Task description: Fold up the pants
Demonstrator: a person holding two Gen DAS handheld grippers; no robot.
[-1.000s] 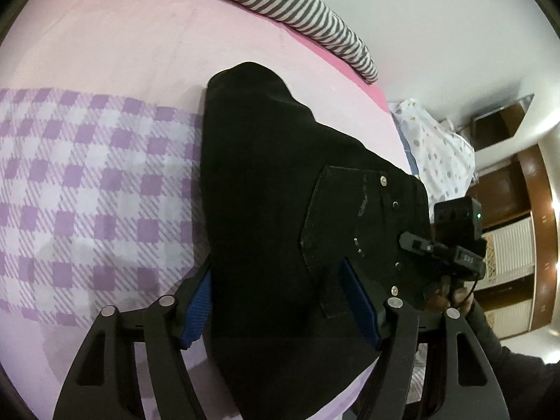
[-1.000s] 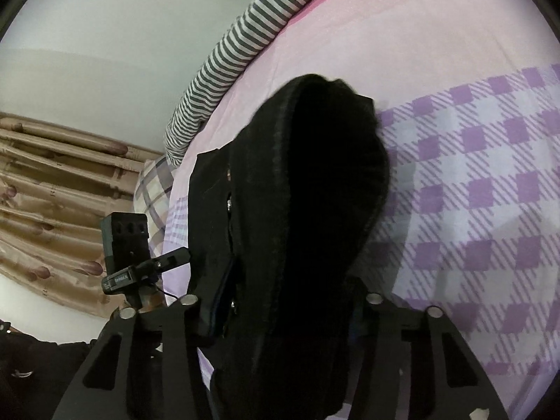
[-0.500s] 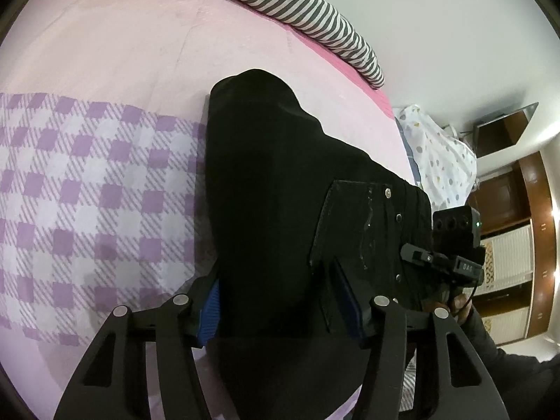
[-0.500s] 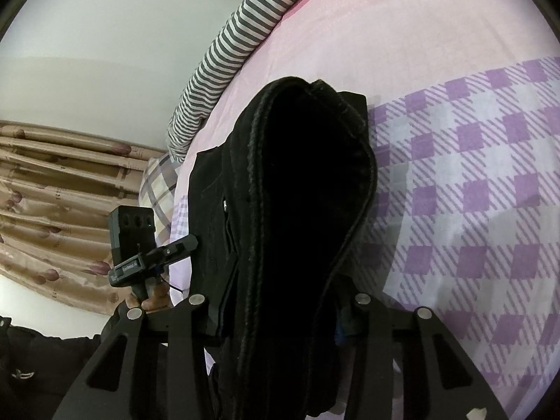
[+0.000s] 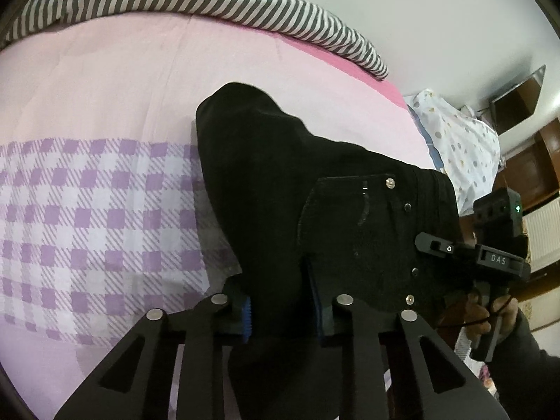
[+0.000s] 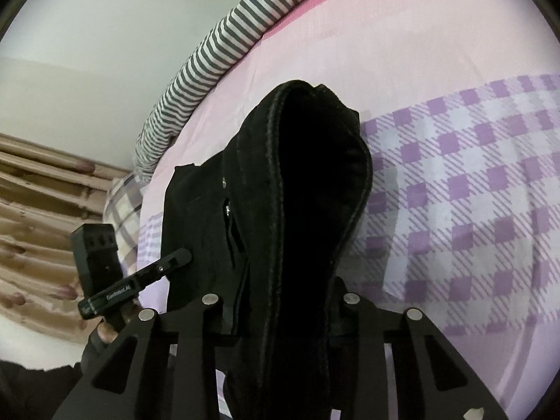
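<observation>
Near edge of the black denim pants point(image 5: 315, 203) is pinched by both grippers.
Left gripper point(image 5: 281, 309) and right gripper point(image 6: 280, 309) are closing on cloth; the long axis runs away, far across the pink bed sheet point(image 5: 122, 98).

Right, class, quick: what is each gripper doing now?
Left gripper: closing on the pants.
Right gripper: closing on the pants too.

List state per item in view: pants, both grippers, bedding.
black pants: bunched, near end raised off the bed, far end resting on it
left gripper: jaws closing, pants fabric between the pads
right gripper: jaws closing, thick fold of pants between the fingers
checked sheet: spread flat on the bed
striped blanket: lying along the far edge of the bed
</observation>
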